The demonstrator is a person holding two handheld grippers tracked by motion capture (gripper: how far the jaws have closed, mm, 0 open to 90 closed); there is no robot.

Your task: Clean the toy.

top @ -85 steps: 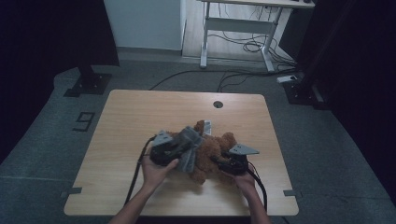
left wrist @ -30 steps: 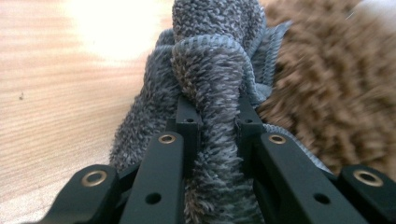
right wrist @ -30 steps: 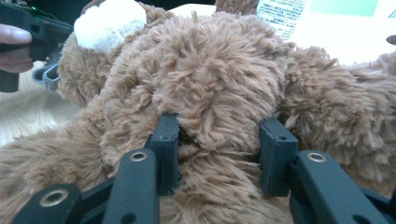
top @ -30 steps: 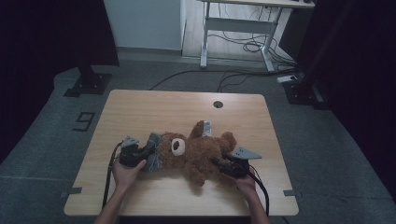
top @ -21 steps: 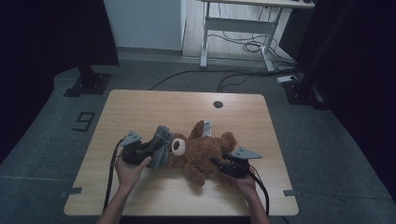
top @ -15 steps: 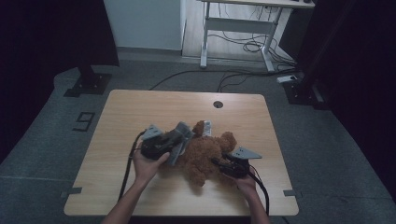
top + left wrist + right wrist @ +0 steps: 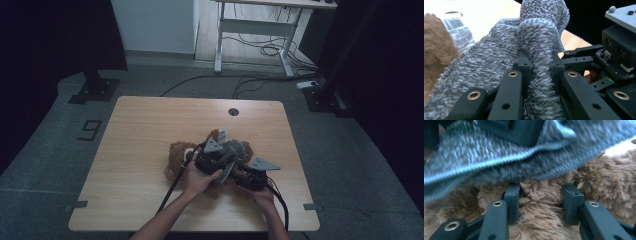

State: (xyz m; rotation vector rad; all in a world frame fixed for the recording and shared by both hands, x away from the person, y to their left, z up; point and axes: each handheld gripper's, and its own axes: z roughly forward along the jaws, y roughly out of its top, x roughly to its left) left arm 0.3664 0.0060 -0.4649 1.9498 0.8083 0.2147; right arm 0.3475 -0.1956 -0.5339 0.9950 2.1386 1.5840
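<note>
Since a second ago, the left tool point(image 7: 226, 159) has swung from the 9 o'clock side of the brown teddy bear point(image 7: 176, 156) across to its middle, carrying the grey knitted garment point(image 7: 235, 150) with it. The garment now lies bunched over the bear's body instead of by its head, which shows bare at the 9 o'clock end. The left tool is clamped on a fold of the grey garment point(image 7: 536, 62), its jaws pressing the knit from both sides. The right tool point(image 7: 541, 205) has stayed put at the bear's 4 o'clock side, its jaws closed on brown plush, with the garment hanging just above them.

The bear lies near the 6 o'clock edge of the wooden worktop point(image 7: 145, 130), which has a round cable hole point(image 7: 233, 111) toward 12 o'clock. Grey carpet surrounds it; a white desk frame point(image 7: 250, 30) with cables stands beyond at 12 o'clock.
</note>
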